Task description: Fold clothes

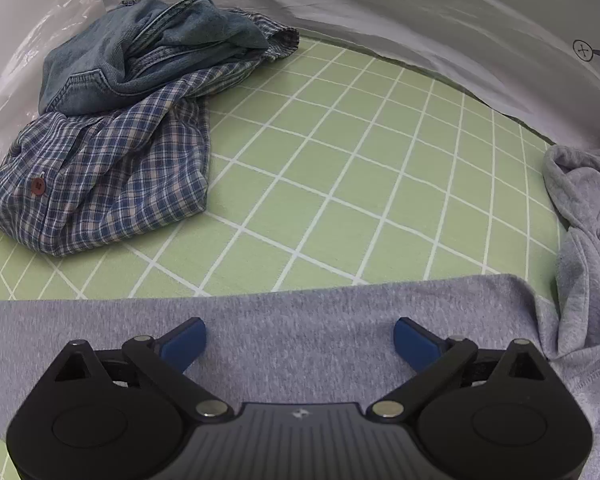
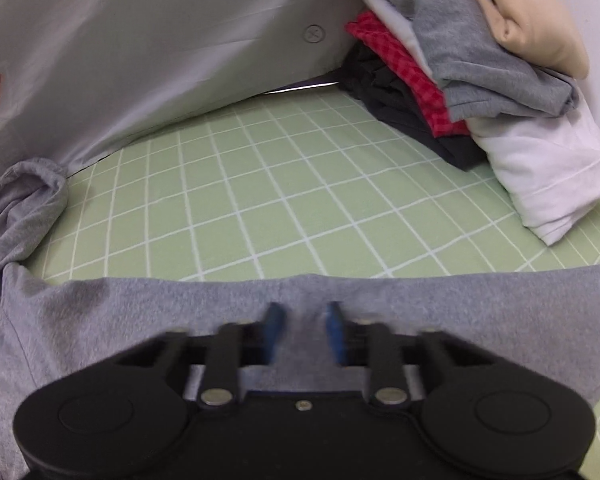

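Two tools | left tool [image 1: 300,340] spread over grey knit garment [image 1: 300,320] | right tool [image 2: 302,332] blurred, seemingly pinching it

Grey garment [image 2: 140,312] between blurred fingers [image 2: 274,328]

Left gripper [image 1: 300,342] – black plastic body, ribbed centre panel with small pale logo, round side housings, silver pivot pins, blue fingers [image 1: 186,342]. Right gripper [image 2: 302,330] – same black build, blue fingers [image 2: 274,330], small centre screw.

R gripper [image 2: 302,330] blurred; grey garment [image 2: 140,320] cut off by frame edges.
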### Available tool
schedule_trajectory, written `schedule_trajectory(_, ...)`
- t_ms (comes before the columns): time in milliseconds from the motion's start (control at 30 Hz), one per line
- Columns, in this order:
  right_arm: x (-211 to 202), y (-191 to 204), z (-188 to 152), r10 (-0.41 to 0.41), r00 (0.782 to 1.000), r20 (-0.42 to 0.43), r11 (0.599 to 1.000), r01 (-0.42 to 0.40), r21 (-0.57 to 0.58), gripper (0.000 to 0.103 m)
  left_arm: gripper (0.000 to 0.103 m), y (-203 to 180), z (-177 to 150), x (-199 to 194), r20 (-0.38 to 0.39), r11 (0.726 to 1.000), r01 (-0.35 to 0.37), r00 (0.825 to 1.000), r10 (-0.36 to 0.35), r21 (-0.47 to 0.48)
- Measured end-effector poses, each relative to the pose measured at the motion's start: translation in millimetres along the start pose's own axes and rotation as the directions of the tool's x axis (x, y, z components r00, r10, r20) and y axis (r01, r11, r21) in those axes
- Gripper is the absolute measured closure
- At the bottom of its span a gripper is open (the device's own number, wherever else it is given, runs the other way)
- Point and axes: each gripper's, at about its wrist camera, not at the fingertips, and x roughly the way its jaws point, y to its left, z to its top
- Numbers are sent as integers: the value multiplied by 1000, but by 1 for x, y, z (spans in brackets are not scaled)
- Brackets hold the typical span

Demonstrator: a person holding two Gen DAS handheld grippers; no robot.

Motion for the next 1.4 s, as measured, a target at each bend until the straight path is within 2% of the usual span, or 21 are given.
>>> schedule_trajectory(33, 0, -4, 0, 10, 1000, 2, 1000, -10, 7, 99, 2, 0, -1, 0, 3, 1000, -1, 1000, 1, -1)
schedule_trajectory(100, 0, -9, 0, 19, 1000, 5, 1000, -19, 6, 100, 3, 0, -2, -1, 11, 1000, -2, 1000, 2, -5)
schedule_trajectory(200, 2, -2, 0, -42, 999, 15, 998, 43, -48, 100, 5, 1, -4, -3, 28, 1000, -8, 1000, 9, -18)
schedule_trajectory(300, 3, -1, 2, -66, 998, 11, 997, 66, -31, 100, 12, 5, -5, -5, 43, 999, -20, 999, 22, -35)
schedule_trajectory(433, 4, 3, 3, -81, 997, 8, 992, 81, -92, 100, 12, 21, -7, -7, 53, 996, -47, 997, 51, -76)
schedule_trajectory(733, 5, 4, 6, -87, 996, -13, 994, 86, -72, 99, 11, 72, -10, -11, 47, 984, -89, 994, 97, -153)
schedule_trajectory(833, 5, 3, 7, -89, 996, -23, 994, 87, -65, 98, 11, 77, -13, -12, 56, 984, -89, 994, 99, -155)
schedule_trajectory(900, 5, 1, 8, -95, 995, -29, 994, 93, -57, 93, 12, 75, -14, -13, 65, 984, -88, 993, 99, -153)
schedule_trajectory(967, 5, -2, 10, -107, 994, -38, 994, 105, -33, 77, 20, 73, -15, -15, 83, 987, -81, 992, 93, -138)
schedule_trajectory(1000, 4, -3, 10, -117, 992, -49, 993, 116, -15, 71, 37, 71, -16, -18, 97, 989, -75, 991, 88, -125)
schedule_trajectory(1033, 4, -5, 11, -127, 990, -59, 992, 127, 4, 66, 64, 69, -16, -20, 106, 992, -68, 991, 79, -105)
schedule_trajectory(1100, 1, -9, 10, -119, 990, -71, 992, 122, 37, 65, 90, 65, -15, -22, 115, 996, -64, 991, 71, -64)
schedule_trajectory(1167, -2, -8, 9, -121, 990, -73, 991, 124, 43, 65, 92, 62, -15, -22, 119, 997, -75, 990, 78, -34)
schedule_trajectory(1267, -7, -4, 7, -128, 989, -71, 991, 130, 20, 65, 94, 68, -18, -22, 118, 997, -68, 990, 73, -47)
schedule_trajectory(1400, -9, -1, 6, -133, 988, -78, 991, 133, 0, 65, 96, 84, -18, -22, 111, 992, -107, 987, 113, -64)
